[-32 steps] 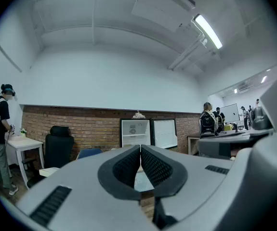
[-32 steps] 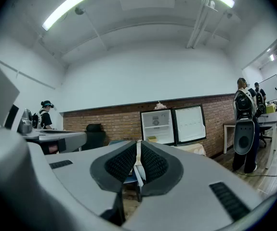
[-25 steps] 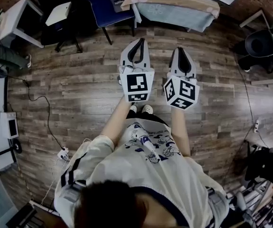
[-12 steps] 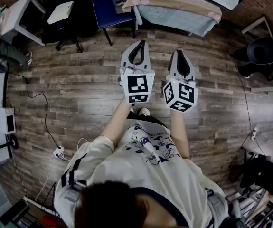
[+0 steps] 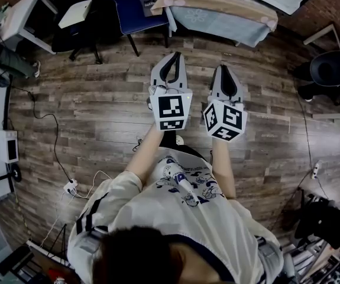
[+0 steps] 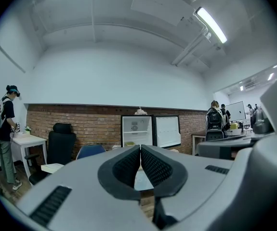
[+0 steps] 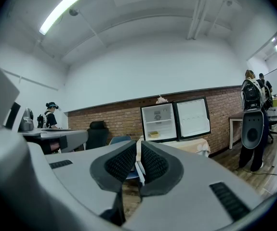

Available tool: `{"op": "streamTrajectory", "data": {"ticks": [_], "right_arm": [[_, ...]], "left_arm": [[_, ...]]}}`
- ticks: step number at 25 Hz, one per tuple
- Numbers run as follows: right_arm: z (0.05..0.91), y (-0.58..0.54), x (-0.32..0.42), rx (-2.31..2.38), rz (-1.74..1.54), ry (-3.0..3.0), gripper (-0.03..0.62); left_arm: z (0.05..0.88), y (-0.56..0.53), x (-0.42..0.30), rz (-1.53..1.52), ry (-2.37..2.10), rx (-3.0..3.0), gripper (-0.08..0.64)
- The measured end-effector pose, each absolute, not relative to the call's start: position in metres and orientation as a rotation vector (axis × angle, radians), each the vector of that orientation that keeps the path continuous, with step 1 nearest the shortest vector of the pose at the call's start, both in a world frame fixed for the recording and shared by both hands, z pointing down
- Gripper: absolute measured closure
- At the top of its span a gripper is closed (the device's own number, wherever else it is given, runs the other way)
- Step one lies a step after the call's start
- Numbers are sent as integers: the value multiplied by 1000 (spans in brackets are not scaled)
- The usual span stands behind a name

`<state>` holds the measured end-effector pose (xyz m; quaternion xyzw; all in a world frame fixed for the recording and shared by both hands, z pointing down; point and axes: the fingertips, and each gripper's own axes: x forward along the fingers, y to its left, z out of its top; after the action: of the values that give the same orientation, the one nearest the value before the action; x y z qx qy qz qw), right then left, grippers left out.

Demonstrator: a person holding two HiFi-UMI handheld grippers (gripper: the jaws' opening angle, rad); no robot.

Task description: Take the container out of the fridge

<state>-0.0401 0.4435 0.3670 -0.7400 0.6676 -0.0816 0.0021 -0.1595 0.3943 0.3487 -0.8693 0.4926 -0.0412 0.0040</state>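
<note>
Right gripper view centres the open fridge point(image 7: 160, 122), well apart, with the yellow container point(image 7: 153, 134) low inside it, untouched — left gripper point(image 6: 140, 148) and right gripper point(image 7: 139, 146) are clenched on nothing, so approach, grasp and removal all remain.

The left claw point(image 5: 170, 55) and right claw point(image 5: 224, 67) are coloured pale grey, padded black. Their marker cubes point(image 5: 171, 111) are patterned with black-and-white squares. The fridge point(image 7: 160, 123) is framed black and lined white; the container point(image 7: 153, 134) is coloured yellow.
</note>
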Motion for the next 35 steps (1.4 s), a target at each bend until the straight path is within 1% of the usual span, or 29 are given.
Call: {"op": "streamTrajectory", "data": {"ticks": [10,22,35], "right_arm": [[386,392,-12,-2347,-329,2073,541],[373,266,18,-2362,-311,2061,541],[373,135,36,-2368,-321,2047,541]], "left_arm": [[361,340,-132,-145,1524,-2757,540],[353,219,-94,-122,1475,-2792,540],[353,85,-76,-116,1473,-2804,540]]}}
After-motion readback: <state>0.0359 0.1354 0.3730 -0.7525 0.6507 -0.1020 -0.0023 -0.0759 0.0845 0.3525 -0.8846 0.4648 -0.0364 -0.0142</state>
